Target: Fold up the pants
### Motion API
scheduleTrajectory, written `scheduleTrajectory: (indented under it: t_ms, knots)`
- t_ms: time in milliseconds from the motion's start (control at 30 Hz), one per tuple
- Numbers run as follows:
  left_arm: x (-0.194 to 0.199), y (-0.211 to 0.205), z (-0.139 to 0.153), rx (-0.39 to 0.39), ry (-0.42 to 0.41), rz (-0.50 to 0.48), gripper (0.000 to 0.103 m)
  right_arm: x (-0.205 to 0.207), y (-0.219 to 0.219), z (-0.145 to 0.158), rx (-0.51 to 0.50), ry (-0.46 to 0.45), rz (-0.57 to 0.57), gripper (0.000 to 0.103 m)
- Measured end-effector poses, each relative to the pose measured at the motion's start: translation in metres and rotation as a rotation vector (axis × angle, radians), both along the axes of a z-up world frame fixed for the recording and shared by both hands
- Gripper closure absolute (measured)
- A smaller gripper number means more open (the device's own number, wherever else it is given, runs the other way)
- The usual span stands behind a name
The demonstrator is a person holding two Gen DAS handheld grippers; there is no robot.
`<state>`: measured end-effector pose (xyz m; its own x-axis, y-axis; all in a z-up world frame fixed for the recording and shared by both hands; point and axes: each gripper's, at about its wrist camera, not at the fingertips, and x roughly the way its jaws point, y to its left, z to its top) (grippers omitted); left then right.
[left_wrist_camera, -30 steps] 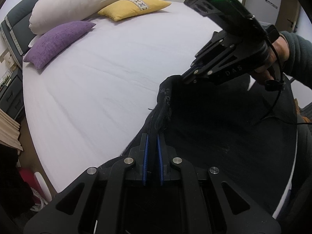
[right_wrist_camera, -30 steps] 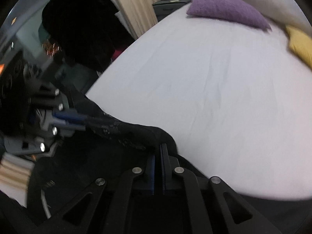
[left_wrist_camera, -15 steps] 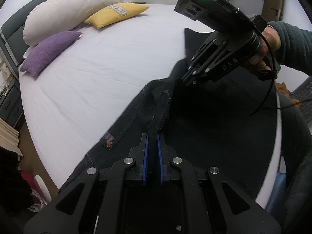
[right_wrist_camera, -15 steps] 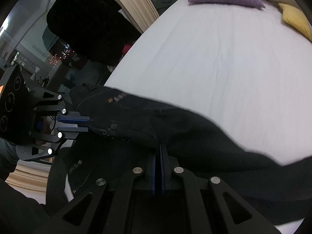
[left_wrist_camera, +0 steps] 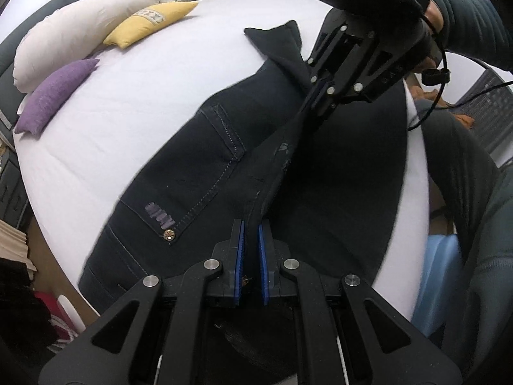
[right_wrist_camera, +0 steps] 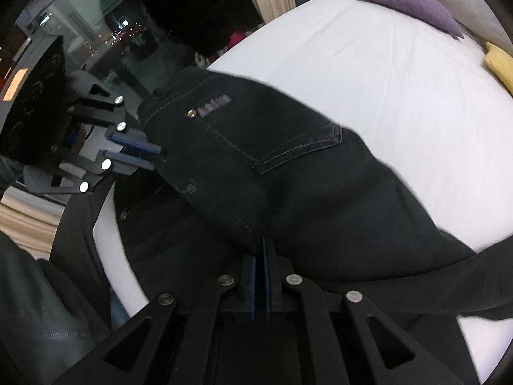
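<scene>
Black jeans (left_wrist_camera: 205,160) lie across the white bed (left_wrist_camera: 134,106), back pocket up, one half folded over toward the pillows. My left gripper (left_wrist_camera: 251,229) is shut on a raised fold of the jeans near the waistband. My right gripper (right_wrist_camera: 260,247) is shut on the same fold further along; it also shows in the left wrist view (left_wrist_camera: 307,115), held by a hand. The left gripper shows in the right wrist view (right_wrist_camera: 154,155) at the waist end. The jeans (right_wrist_camera: 288,173) stretch taut between the two. A leg end (left_wrist_camera: 282,38) points to the far side.
A purple cushion (left_wrist_camera: 54,96), a yellow cushion (left_wrist_camera: 150,22) and a long white pillow (left_wrist_camera: 73,45) lie at the head of the bed. The bed's edge (left_wrist_camera: 48,240) drops off at lower left. A person's dark-clothed body (left_wrist_camera: 474,224) stands to the right.
Both grippers have carried the jeans fold across toward the pillows. The back pocket side has turned over and now lies spread on the bed.
</scene>
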<state>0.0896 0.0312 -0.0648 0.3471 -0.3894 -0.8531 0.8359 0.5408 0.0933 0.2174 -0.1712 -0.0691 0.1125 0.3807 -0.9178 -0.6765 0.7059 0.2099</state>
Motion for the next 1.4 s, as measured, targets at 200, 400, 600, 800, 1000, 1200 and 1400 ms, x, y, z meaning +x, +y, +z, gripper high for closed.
scheduleTrajectory:
  t_ms: [200, 400, 600, 800, 1000, 1200, 1400]
  knots:
    - [-0.029, -0.003, -0.013, 0.026, 0.015, -0.03, 0.095, -0.03, 0.003, -0.007, -0.032, -0.036, 0.002, 0.098]
    - [-0.058, -0.001, -0.022, 0.056, 0.004, -0.067, 0.096, -0.05, 0.008, -0.014, -0.079, -0.092, 0.009, 0.098]
    - [-0.08, 0.003, -0.036, 0.096, -0.001, -0.095, 0.095, -0.066, 0.03, -0.02, -0.139, -0.145, 0.051, 0.097]
    - [-0.091, 0.008, -0.039, 0.093, -0.014, -0.085, 0.096, -0.072, 0.044, -0.019, -0.168, -0.183, 0.033, 0.098]
    - [-0.088, 0.017, -0.04, 0.091, -0.014, -0.078, 0.096, -0.093, 0.062, -0.021, -0.18, -0.2, 0.019, 0.097]
    - [-0.086, 0.016, -0.054, 0.126, -0.049, -0.085, 0.096, -0.095, 0.07, -0.028, -0.208, -0.213, 0.005, 0.097]
    - [-0.083, 0.024, -0.046, 0.088, -0.065, -0.039, 0.096, -0.104, 0.081, -0.016, -0.229, -0.271, 0.0, 0.098]
